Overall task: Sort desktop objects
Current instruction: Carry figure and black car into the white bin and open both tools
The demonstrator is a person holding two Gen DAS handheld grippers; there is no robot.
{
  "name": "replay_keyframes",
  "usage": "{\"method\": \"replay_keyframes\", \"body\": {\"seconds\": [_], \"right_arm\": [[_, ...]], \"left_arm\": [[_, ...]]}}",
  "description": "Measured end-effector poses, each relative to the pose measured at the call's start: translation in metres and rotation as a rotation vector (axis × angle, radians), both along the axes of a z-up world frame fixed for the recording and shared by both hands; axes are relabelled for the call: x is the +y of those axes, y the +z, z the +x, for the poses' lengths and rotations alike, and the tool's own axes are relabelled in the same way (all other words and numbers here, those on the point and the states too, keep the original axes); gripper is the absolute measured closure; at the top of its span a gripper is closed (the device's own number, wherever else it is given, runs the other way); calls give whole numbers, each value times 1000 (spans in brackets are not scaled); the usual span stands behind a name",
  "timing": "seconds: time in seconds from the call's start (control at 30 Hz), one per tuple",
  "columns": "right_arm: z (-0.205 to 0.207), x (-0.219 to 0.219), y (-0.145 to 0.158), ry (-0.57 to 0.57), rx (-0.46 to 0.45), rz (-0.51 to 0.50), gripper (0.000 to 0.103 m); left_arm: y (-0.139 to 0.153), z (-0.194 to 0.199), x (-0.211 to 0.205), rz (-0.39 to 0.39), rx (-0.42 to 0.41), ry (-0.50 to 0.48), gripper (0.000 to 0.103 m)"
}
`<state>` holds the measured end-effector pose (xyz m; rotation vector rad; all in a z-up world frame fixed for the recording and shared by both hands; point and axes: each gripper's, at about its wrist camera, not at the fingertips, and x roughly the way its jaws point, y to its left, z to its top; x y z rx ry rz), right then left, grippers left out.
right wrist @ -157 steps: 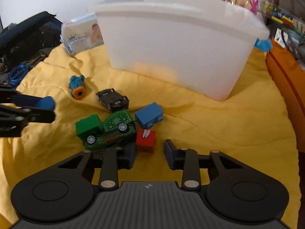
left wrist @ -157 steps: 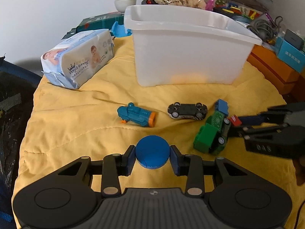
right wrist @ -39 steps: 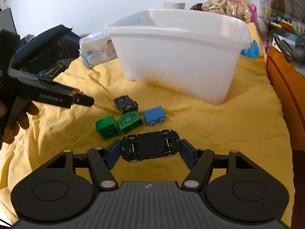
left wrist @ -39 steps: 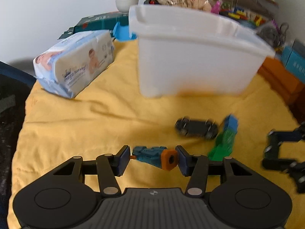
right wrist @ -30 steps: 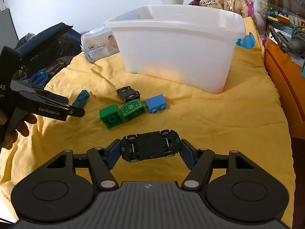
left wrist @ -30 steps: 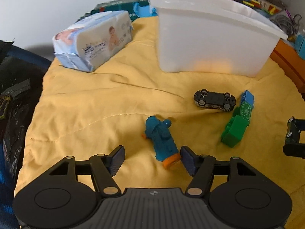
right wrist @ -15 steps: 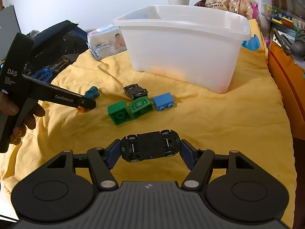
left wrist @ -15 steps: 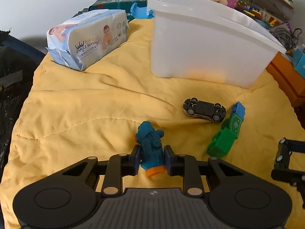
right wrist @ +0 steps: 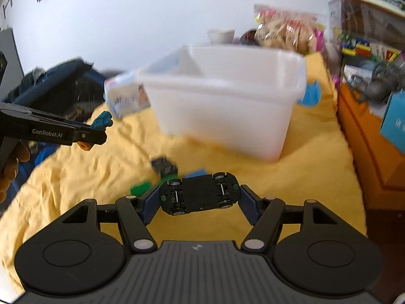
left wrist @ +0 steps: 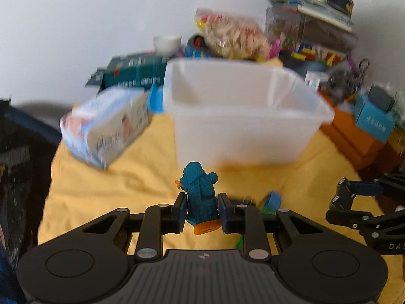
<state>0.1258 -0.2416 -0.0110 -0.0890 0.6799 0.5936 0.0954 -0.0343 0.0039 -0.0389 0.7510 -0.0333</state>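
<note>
Left wrist view: teal toy (left wrist: 201, 197) is clamped by left gripper (left wrist: 201, 211); upturned car (right wrist: 200, 193) is gripped by right gripper (right wrist: 200, 201); white bin (left wrist: 243, 116) sits on yellow cloth (left wrist: 114, 177) at 12 o'clock, cluttered shelves (left wrist: 314, 38) at 1 o'clock.

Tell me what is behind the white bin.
Behind the white bin a snack bag, a white bowl and a dark green box show above its rim. Whatever sits lower is covered by the bin's walls, and blur hides finer detail.
</note>
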Motion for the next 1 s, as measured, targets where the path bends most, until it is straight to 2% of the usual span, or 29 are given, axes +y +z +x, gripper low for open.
{"method": "replay_keyframes", "body": {"seconds": [0.13, 0.23, 0.4, 0.5, 0.53, 0.57, 0.6, 0.63, 0.67, 0.77, 1.0], "right_arm": [[15, -5, 35, -23, -78, 45, 34], [35, -8, 57, -40, -122, 58, 34], [82, -9, 76, -73, -133, 48, 34], [109, -3, 81, -68, -122, 34, 34], [117, 2, 82, -65, -133, 18, 33], [120, 6, 81, -63, -147, -3, 33], [129, 12, 80, -63, -150, -32, 23], [134, 16, 78, -68, -146, -44, 13], [139, 19, 77, -72, -146, -43, 13], [143, 19, 75, -85, -142, -39, 13], [100, 13, 67, -29, -153, -3, 13]], "left_arm": [[35, 12, 0, -43, -73, -2, 74], [56, 27, -4, -20, -118, -22, 73], [71, 67, -5, -18, -130, -21, 73], [76, 89, -8, 27, -143, 6, 72], [77, 97, -9, 39, -144, 16, 69], [76, 106, -9, 46, -131, 23, 53], [73, 115, -9, 48, -103, 30, 36], [69, 123, -8, 53, -77, 34, 34], [65, 127, -7, 70, -63, 43, 34], [60, 123, -5, 108, -61, 45, 34], [51, 81, 10, 36, -77, 26, 34]]}}
